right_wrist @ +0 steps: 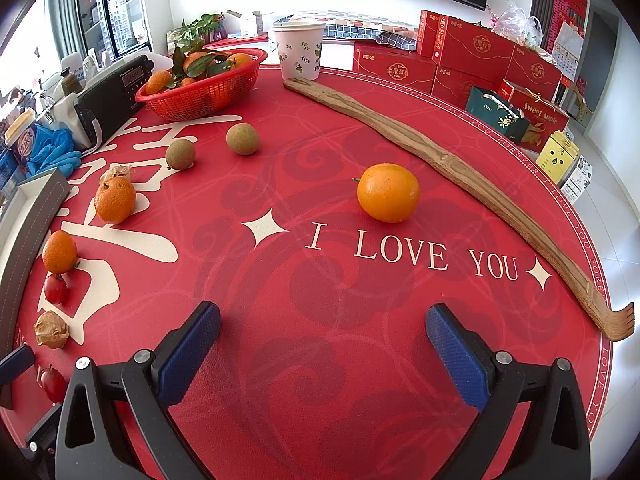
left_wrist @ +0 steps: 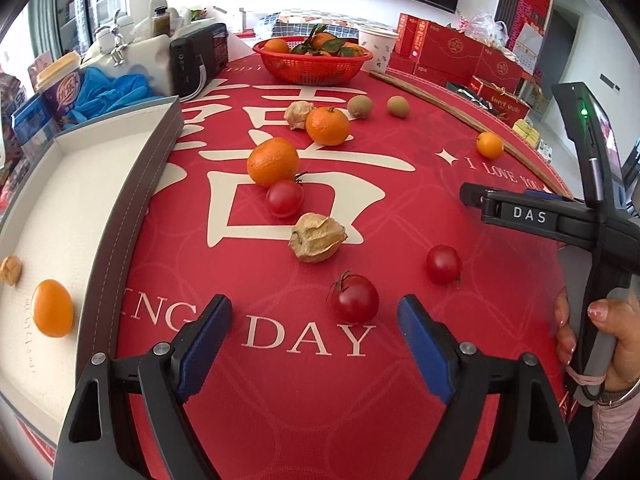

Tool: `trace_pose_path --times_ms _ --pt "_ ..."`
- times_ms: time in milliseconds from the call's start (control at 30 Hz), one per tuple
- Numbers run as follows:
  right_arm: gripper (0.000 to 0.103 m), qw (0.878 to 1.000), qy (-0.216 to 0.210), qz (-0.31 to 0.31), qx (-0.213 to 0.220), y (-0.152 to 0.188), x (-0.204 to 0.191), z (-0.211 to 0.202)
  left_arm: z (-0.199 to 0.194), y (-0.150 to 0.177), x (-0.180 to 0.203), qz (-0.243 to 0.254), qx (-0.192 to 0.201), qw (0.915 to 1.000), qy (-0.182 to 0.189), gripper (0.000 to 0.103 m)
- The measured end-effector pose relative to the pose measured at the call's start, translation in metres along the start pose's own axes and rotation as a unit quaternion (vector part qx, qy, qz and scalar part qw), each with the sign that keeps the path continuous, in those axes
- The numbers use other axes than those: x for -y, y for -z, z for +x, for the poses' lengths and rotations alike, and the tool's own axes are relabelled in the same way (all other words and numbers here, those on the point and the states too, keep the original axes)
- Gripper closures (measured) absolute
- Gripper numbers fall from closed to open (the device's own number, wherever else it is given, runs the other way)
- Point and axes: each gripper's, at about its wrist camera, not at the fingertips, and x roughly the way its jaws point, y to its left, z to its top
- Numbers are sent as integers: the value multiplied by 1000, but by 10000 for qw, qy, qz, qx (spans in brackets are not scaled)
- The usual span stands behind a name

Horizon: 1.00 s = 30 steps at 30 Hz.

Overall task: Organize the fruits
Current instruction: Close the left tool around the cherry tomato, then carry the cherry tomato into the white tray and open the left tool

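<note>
Loose fruit lies on the red tablecloth [left_wrist: 280, 400]. My left gripper [left_wrist: 314, 316] is open and empty, with a cherry tomato [left_wrist: 355, 298] just ahead between its fingertips. Another tomato [left_wrist: 443, 264], a husked physalis [left_wrist: 317, 237], a third tomato [left_wrist: 285, 198], two mandarins [left_wrist: 273, 162] [left_wrist: 327, 125] and two brown longans [left_wrist: 359, 106] lie beyond. A grey tray [left_wrist: 132, 208] at left holds a small orange [left_wrist: 52, 308] and a walnut [left_wrist: 10, 270]. My right gripper [right_wrist: 322, 322] is open and empty, facing a small orange [right_wrist: 388, 192].
A red basket [left_wrist: 312, 65] of leafy mandarins stands at the back, with a paper cup [right_wrist: 298, 50] beside it. A long wooden back scratcher [right_wrist: 460, 168] lies along the right rim. A black radio [left_wrist: 200, 60] and clutter sit at back left. Red gift boxes [right_wrist: 472, 52] stand beyond the table.
</note>
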Motion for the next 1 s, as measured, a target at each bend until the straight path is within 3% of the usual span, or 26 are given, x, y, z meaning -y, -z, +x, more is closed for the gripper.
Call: trace_pose_path --times_ms 167,400,633,767,1000 --pt "0 10000 0 -4 0 0 0 0 3 0 8 67 -22 9996 -280 19" --pt "0 10000 -51 -72 -4 0 0 -2 5 -5 22 137 -56 9992 -369 45" --pt "0 9999 -80 -116 -8 2 1 -2 4 -5 32 84 -86 9990 -429 61" --pt "0 9999 -88 -126 -3 2 2 -3 3 -4 36 106 -53 9992 -380 79" --pt "0 9996 -159 -221 -60 3 3 -4 -2 -2 27 -51 43 9998 -171 79"
